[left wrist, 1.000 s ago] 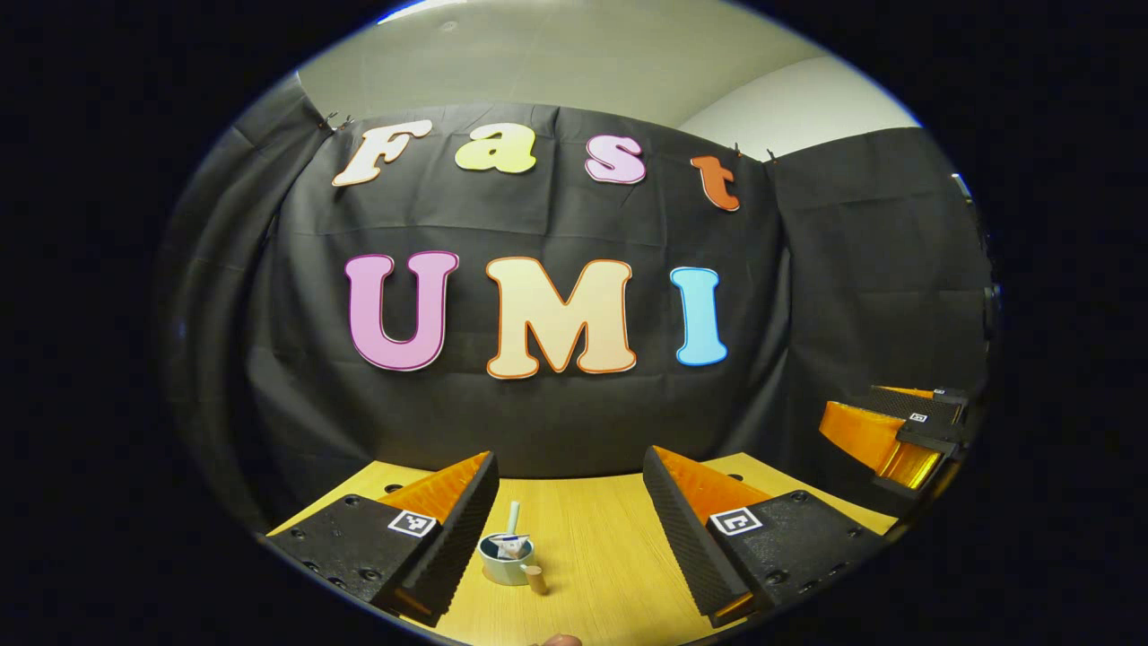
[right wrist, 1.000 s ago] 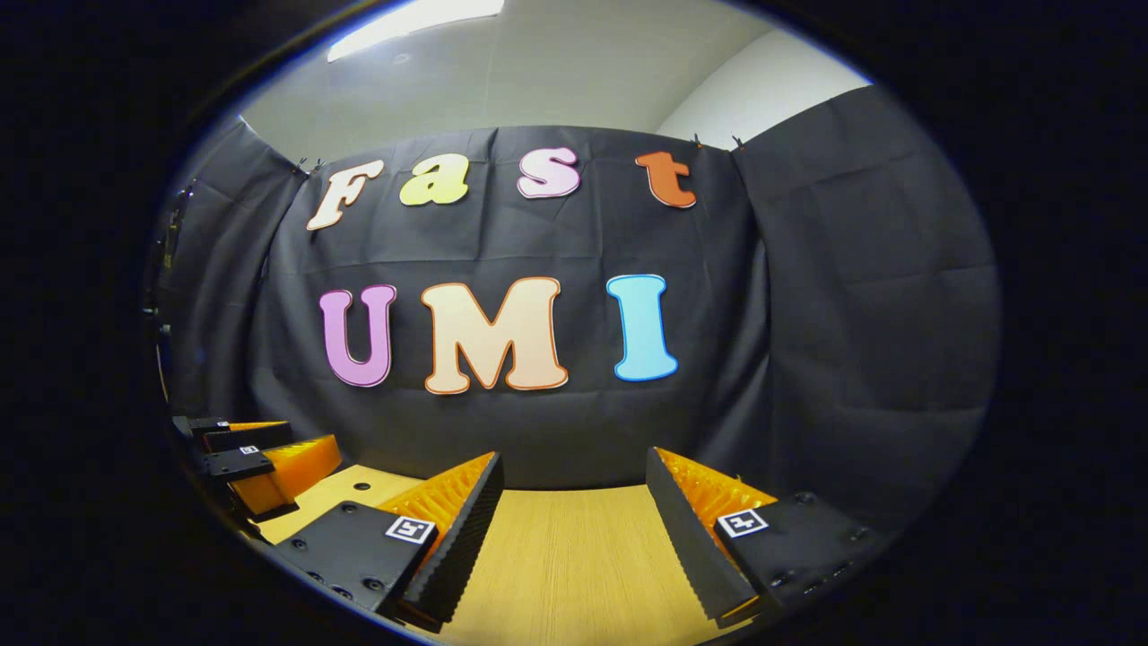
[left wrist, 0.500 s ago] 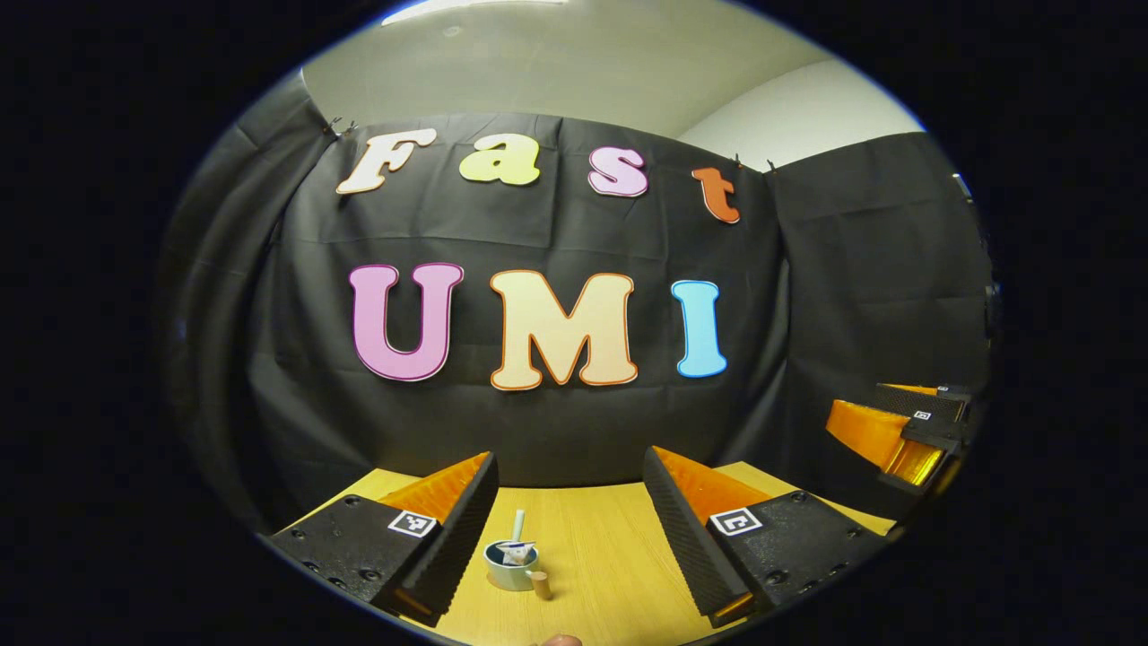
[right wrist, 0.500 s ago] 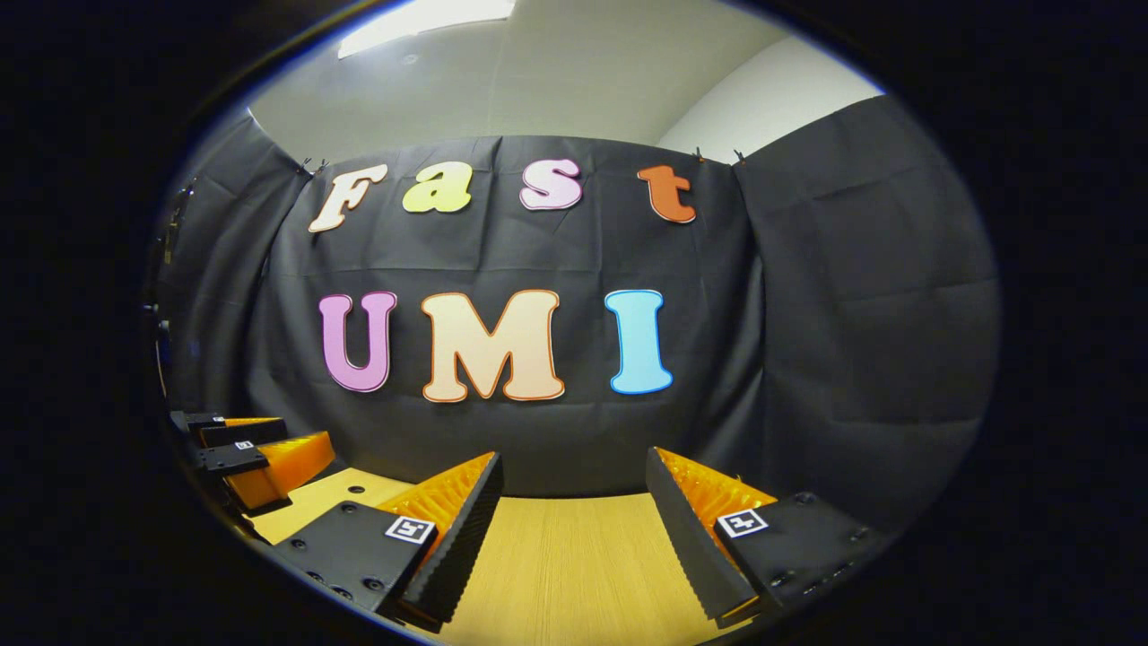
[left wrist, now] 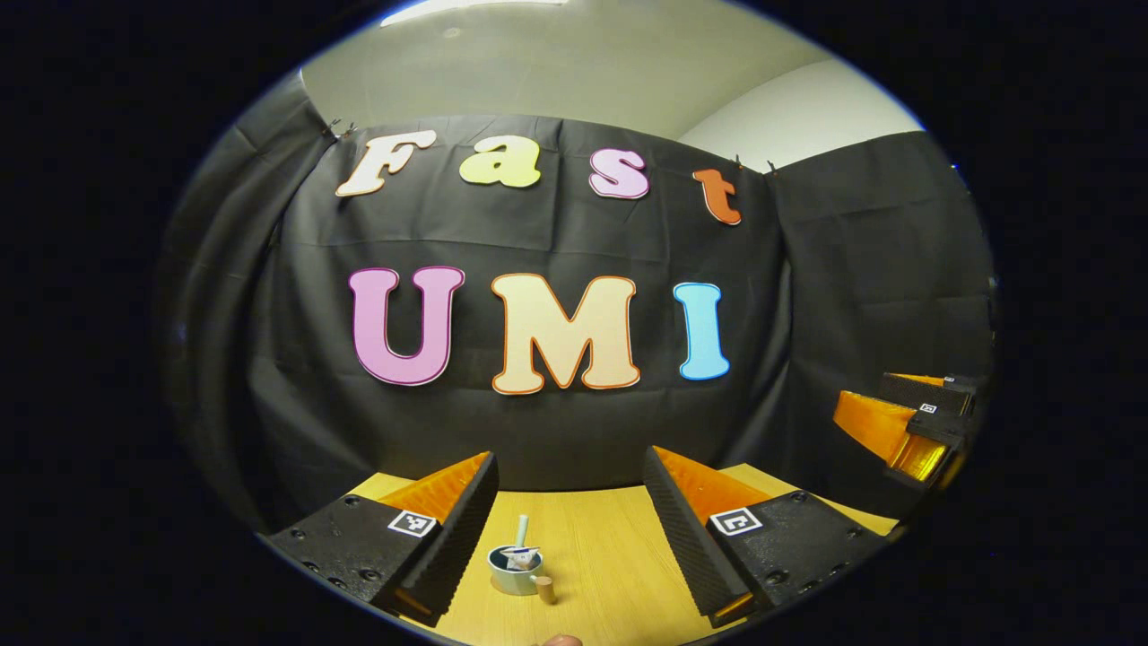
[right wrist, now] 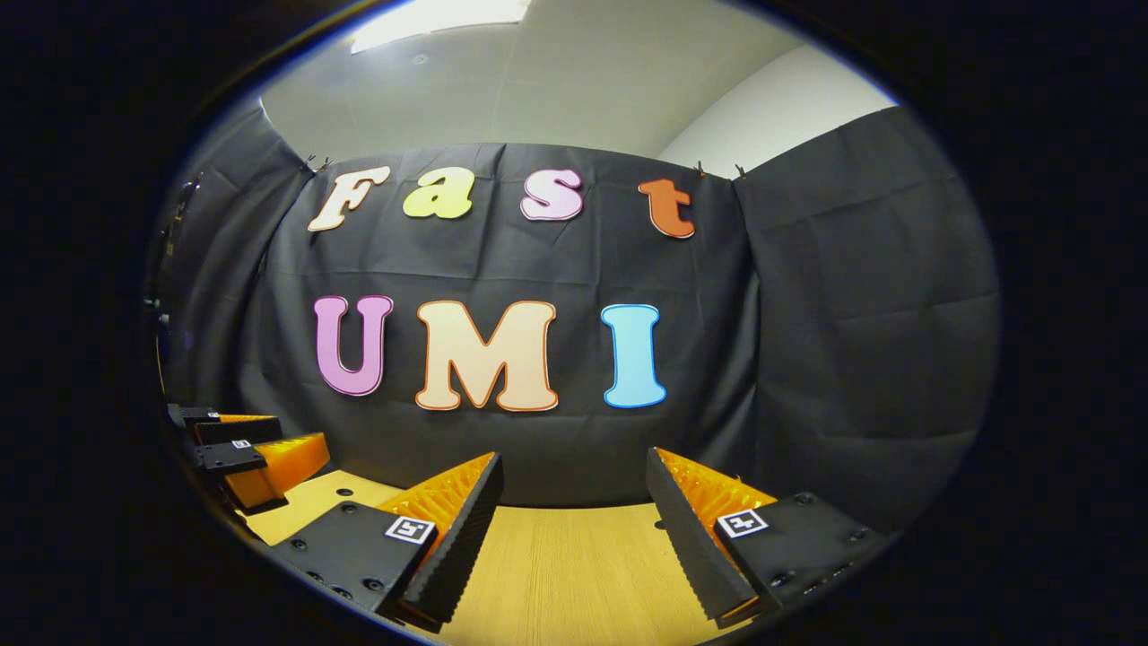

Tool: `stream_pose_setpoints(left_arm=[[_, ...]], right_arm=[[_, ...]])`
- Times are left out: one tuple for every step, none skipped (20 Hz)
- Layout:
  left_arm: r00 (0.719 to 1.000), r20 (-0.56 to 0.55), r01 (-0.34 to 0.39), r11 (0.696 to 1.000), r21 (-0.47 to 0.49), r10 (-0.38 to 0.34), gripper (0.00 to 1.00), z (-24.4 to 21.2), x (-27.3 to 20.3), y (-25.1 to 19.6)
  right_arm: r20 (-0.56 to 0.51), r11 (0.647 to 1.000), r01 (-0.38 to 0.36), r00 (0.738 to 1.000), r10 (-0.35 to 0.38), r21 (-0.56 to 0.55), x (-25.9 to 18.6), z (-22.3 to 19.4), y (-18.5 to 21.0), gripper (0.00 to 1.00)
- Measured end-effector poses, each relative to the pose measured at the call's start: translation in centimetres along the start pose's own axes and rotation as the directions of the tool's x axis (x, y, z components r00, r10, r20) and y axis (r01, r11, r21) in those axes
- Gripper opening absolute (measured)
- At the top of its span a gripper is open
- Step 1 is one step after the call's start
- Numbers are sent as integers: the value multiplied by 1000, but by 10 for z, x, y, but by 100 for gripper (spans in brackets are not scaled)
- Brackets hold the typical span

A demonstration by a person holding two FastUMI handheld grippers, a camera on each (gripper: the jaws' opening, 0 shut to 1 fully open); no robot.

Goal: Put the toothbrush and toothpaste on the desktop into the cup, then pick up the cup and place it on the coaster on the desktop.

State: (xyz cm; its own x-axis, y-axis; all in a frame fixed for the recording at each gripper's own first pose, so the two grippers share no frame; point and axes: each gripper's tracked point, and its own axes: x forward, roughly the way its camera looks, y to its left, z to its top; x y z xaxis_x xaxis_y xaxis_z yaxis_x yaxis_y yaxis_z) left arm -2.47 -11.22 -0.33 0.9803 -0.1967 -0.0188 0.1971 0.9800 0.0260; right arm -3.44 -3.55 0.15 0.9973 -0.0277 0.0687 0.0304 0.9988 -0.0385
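A pale green cup with a wooden handle stands on the wooden desktop. A toothbrush sticks up out of it, and a toothpaste tube sits inside. My left gripper is open above and behind the cup, which lies low between its fingers without touching them. My right gripper is open over bare desktop with nothing between its fingers. It also appears far right in the left gripper view as the right gripper.
Black cloth walls the booth behind and on both sides. The left gripper appears at the left edge of the right gripper view. A small hole marks the desktop near it. A small pinkish thing peeks in at the bottom edge.
Both views have tilted up a little, so the wall sits lower in them. The cup has slid slightly lower in the left gripper view. Both grippers stay open.
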Motion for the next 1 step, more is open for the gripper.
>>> stream_pose_setpoints(left_arm=[[1000, 0, -1, 1000, -2, 1, 94, 1, 0, 1]], right_arm=[[0, 1000, 1, 1000, -1, -3, 1, 0, 1, 98]])
